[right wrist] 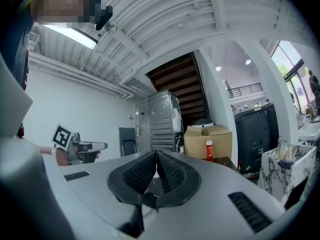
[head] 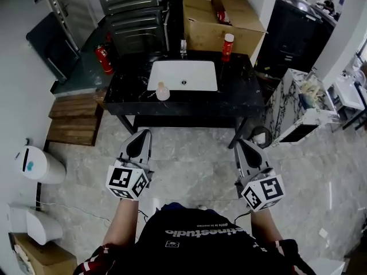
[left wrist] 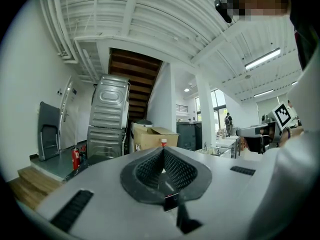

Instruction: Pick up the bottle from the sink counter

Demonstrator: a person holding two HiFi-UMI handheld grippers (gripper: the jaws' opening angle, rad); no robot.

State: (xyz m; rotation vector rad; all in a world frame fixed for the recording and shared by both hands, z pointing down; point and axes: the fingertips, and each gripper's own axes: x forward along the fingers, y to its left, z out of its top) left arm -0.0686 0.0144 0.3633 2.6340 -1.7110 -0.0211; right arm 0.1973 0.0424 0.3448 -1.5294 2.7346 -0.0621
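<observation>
A red bottle with a white cap (head: 227,46) stands upright at the back right of the black sink counter (head: 241,93), in front of a cardboard box. It also shows small over the jaws in the left gripper view (left wrist: 163,143) and to the right of them in the right gripper view (right wrist: 209,150). A small pale pink bottle (head: 163,91) sits at the front rim of the white basin (head: 183,75). Both grippers hang well short of the counter, over the floor. My left gripper (head: 142,133) (left wrist: 163,151) is shut and holds nothing. My right gripper (head: 241,144) (right wrist: 156,154) is shut and holds nothing too.
A tap (head: 183,47) stands behind the basin. Cardboard boxes (head: 221,22) sit behind the counter, a fire extinguisher (head: 104,59) and wooden steps (head: 71,119) to its left, a marble-patterned cabinet (head: 301,105) to its right. A white bin (head: 37,164) stands at the left.
</observation>
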